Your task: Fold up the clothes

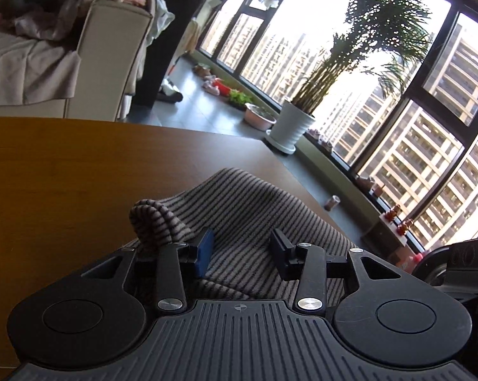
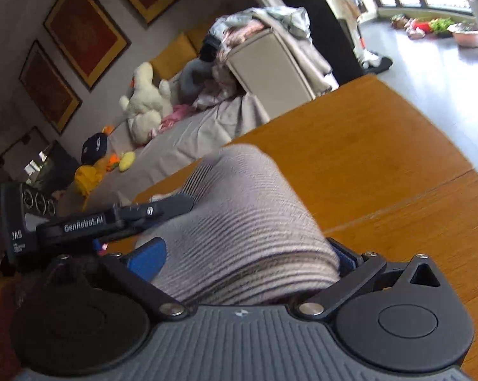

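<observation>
A grey and black striped knit garment (image 1: 254, 209) lies rumpled on the brown wooden table (image 1: 64, 174), with a rolled fold raised at its left. My left gripper (image 1: 242, 250) hovers low over it, open, with cloth under the gap between the blue-padded fingers. In the right wrist view the same garment (image 2: 248, 209) bulges as a thick fold between the widely spread fingers of my right gripper (image 2: 245, 258), which is open. The left gripper's black body (image 2: 80, 225) reaches in from the left and touches the cloth's left side.
The table's far edge (image 1: 207, 133) drops to a dark floor. Beyond stand a beige sofa (image 1: 105, 63) piled with clothes, a potted palm (image 1: 289, 127) and tall windows. Plush toys (image 2: 147, 101) lie on the sofa. Bare table (image 2: 381, 158) extends to the right.
</observation>
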The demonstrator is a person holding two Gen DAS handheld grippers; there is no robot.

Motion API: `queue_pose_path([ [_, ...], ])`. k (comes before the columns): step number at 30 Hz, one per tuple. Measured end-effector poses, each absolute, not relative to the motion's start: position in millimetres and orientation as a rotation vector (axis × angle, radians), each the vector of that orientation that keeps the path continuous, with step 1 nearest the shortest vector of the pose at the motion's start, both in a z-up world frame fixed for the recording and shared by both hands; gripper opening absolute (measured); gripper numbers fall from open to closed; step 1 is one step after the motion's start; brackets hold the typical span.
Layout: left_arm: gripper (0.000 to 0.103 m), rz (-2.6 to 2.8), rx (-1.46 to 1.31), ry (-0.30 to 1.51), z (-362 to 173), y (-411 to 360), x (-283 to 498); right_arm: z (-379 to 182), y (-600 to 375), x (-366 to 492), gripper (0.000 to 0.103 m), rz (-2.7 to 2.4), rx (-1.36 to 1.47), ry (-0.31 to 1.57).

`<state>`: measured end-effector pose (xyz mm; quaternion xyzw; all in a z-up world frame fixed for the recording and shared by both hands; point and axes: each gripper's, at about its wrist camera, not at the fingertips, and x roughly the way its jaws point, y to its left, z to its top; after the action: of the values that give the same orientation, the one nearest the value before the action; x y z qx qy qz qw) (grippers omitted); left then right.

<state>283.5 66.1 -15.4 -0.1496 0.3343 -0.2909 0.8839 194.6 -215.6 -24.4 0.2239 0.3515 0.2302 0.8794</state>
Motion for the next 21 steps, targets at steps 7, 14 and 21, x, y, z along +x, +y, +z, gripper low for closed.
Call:
queue_pose_path([
  [7, 0.050, -0.559, -0.345, 0.703, -17.1, 85.8, 295.5, 24.9, -184.1, 154.0, 0.077, 0.611, 0.287, 0.601],
  [14, 0.051, -0.549, -0.293, 0.691, -7.1, 84.8, 284.9, -8.6, -174.0, 146.3, 0.077, 0.520, 0.181, 0.735],
  [21, 0.078, -0.505, -0.321, 0.702, 21.1, 92.9, 247.1, -5.9, -164.0, 138.0, 0.078, 0.498, 0.087, 0.697],
])
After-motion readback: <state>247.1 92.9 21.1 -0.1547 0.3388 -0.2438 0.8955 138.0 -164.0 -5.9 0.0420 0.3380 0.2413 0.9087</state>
